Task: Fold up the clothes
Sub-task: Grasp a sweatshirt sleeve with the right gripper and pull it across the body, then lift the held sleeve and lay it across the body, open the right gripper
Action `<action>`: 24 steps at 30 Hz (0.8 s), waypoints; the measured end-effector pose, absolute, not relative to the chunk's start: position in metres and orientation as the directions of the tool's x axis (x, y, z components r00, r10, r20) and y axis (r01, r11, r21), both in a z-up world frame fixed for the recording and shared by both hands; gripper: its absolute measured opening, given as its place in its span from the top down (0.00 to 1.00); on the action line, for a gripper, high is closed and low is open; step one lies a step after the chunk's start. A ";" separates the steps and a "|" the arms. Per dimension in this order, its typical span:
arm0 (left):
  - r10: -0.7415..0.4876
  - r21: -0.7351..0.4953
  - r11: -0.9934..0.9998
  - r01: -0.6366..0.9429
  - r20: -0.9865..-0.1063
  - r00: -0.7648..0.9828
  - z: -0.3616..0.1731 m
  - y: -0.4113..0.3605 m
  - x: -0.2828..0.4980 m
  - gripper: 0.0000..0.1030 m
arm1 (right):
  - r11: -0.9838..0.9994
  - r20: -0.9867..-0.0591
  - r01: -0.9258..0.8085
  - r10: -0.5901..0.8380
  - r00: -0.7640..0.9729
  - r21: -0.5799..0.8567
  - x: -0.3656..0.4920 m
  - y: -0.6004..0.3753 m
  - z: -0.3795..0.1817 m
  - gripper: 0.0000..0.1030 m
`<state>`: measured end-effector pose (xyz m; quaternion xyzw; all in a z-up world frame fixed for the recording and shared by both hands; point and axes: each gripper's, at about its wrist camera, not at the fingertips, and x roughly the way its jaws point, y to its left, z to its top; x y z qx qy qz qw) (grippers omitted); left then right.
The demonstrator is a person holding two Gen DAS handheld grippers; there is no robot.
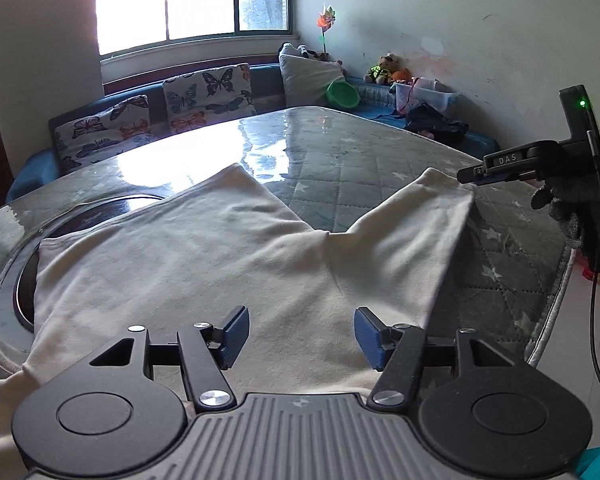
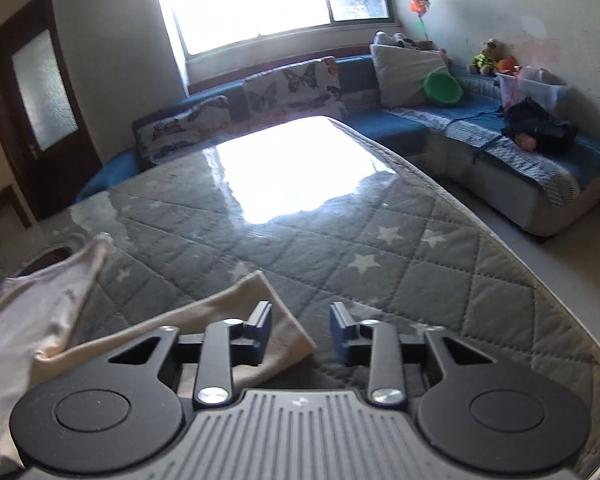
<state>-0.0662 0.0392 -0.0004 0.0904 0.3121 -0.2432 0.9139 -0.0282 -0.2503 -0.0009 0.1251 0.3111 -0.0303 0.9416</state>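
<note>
A cream pair of shorts [image 1: 220, 264] lies flat on the quilted grey table cover [image 1: 380, 168], its two legs spread toward the far side. My left gripper [image 1: 302, 338] is open and empty, hovering over the waist end of the garment. My right gripper [image 2: 300, 334] is open and empty, just above the end of the right leg [image 2: 260, 320]. From the left wrist view the right gripper [image 1: 470, 176] shows at the tip of that leg [image 1: 440, 200]. The other leg [image 2: 60, 276] lies at the left in the right wrist view.
The table has a glossy, glaring top [image 2: 292, 172] and a round dark recess [image 1: 112, 208] partly under the garment. A blue sofa [image 2: 500, 136] with butterfly cushions [image 1: 204, 92], a green bowl [image 1: 342, 94] and toys runs behind. Bare floor [image 2: 572, 264] lies right of the table.
</note>
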 end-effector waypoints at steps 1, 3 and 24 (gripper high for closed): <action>-0.388 0.013 0.866 0.501 -0.615 0.687 0.000 0.038 -0.065 0.40 | 0.968 -0.598 0.133 0.023 0.801 0.214 -0.028 -0.249 -0.002 0.68; -0.389 0.012 0.865 0.502 -0.615 0.686 0.000 0.036 -0.064 0.40 | 0.970 -0.617 0.136 0.017 0.787 0.201 -0.025 -0.246 -0.006 0.68; -0.392 0.026 0.866 0.500 -0.586 0.710 -0.005 -0.006 -0.039 0.38 | 0.973 -0.535 0.103 0.024 0.845 0.207 -0.049 -0.243 0.022 0.93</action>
